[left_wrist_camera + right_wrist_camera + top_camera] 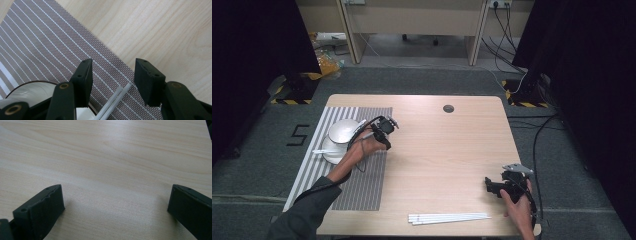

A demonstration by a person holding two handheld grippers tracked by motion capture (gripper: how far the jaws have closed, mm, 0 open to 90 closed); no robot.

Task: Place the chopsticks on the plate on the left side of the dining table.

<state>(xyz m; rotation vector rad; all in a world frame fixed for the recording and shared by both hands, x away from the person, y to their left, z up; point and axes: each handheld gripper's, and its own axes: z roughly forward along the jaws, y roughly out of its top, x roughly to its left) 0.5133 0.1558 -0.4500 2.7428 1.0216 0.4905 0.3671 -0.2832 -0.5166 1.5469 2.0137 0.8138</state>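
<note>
Left jaws over the striped mat, right jaws parked at the near edge.

Far left on the surface (447, 150) lay the striped mat (362, 195), with a white bowl (341, 140) set on it and a white spoon (320, 151) sticking out at the bowl's left. My left gripper (113, 75) hung just right of the bowl, jaws half apart and pressing on nothing; a pair of pale chopsticks (113, 100) ran up between them from below, whether I was carrying them or not I could not tell. My guess: they were meant to be laid beside the bowl as a place setting. More white chopsticks (449, 218) waited in a bundle along the near edge. At the far right my right gripper (116, 202) rested low over bare wood, jaws wide, nothing in them, probably kept clear until needed.
</note>
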